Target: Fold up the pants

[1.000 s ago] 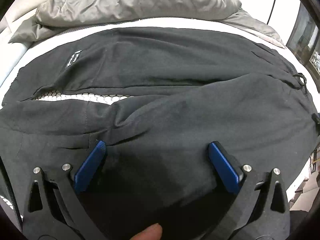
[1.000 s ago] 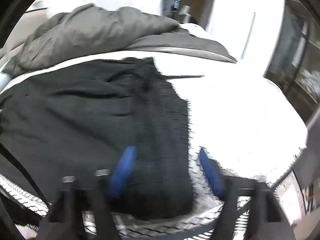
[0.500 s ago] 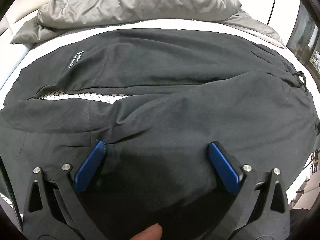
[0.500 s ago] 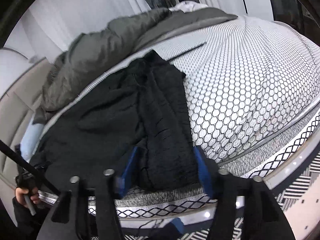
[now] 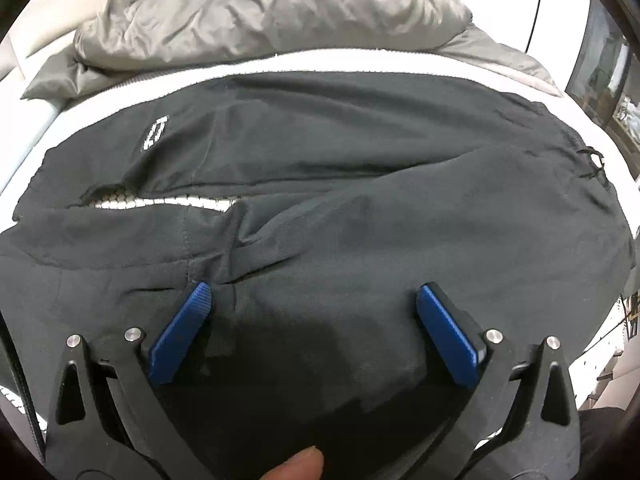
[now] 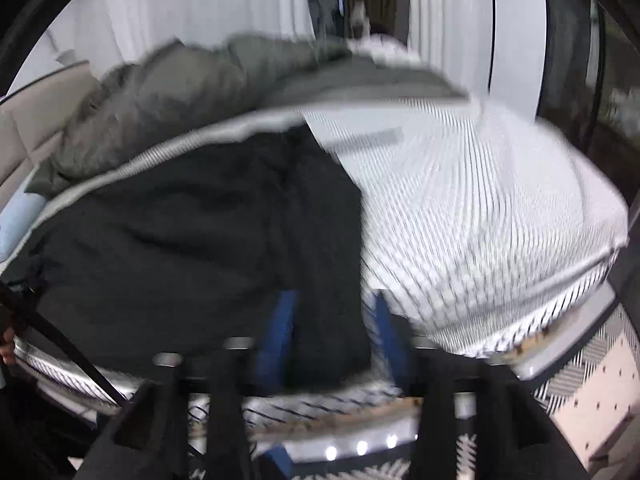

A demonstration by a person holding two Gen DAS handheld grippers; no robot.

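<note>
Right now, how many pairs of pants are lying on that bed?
1. A single pair of black pants is spread across the white mattress, just in front of the rumpled grey duvet. Anything tucked beneath the duvet would be hidden from view.

right wrist view: motion-blurred | pants (image 6: pixel 192 248) waistband edge smeared | right tool (image 6: pixel 332 336) grip unclear

Left gripper (image 5: pixel 312 308) sits angled down, blue fingers (image 5: pixel 180 336) spread wide, a fingertip (image 5: pixel 296 466) poking in at 6 o'clock. Right gripper (image 6: pixel 332 340) is blurry, its jaws have just been opening, cloth between them.
</note>
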